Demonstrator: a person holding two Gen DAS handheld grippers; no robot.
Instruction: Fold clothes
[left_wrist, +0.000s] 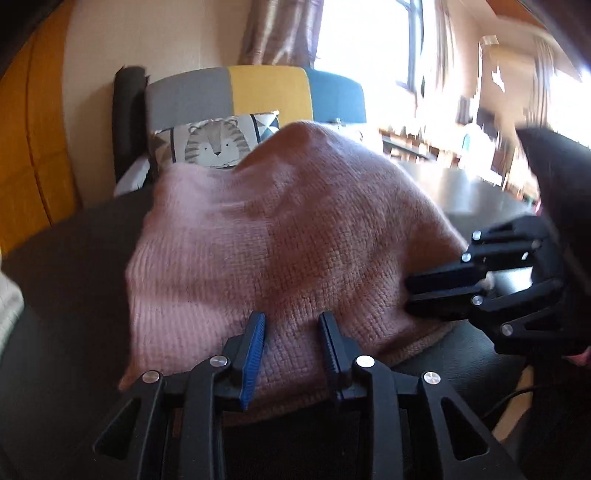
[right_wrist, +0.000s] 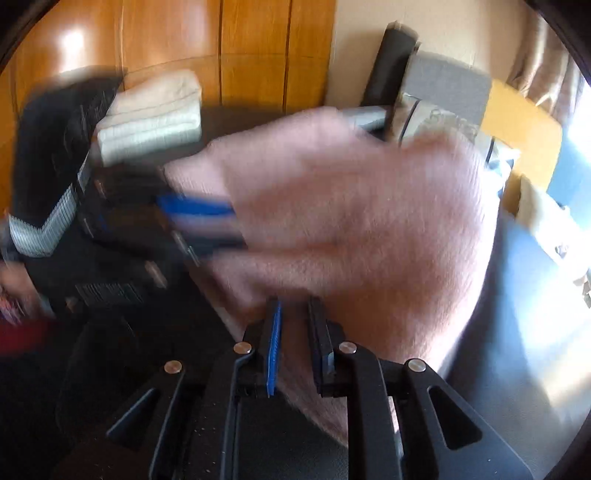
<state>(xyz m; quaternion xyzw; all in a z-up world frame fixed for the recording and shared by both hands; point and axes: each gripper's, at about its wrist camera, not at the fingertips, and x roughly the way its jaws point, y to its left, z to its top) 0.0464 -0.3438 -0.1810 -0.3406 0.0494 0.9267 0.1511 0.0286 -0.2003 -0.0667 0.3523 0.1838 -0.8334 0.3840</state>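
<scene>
Pink knit garment (left_wrist: 280, 236): a thick, fuzzy sweater-like piece, bunched into a mound on the dark table (left_wrist: 74, 258), its near hem at both grippers.
Left gripper (left_wrist: 293, 325): at the sweater's near edge; the blue-padded fingers (left_wrist: 255, 347) stand apart with a wad of the knit between them, and whether they press it cannot be told.
Right gripper (right_wrist: 295, 314): at the garment's other side; seen from the left wrist view, its fingers lie nearly together at the knit's edge. In its own blurred view, pink fabric fills the narrow gap between the pads; a firm grip cannot be confirmed.
Folded pale garment (right_wrist: 151, 114): a cream stack on the table beyond the left gripper, apart from the pink piece.
Chair (left_wrist: 255, 92): grey, yellow and blue back, behind the table.
Cushion (left_wrist: 218, 140): tiger print, on the chair seat, partly hidden by the knit.
</scene>
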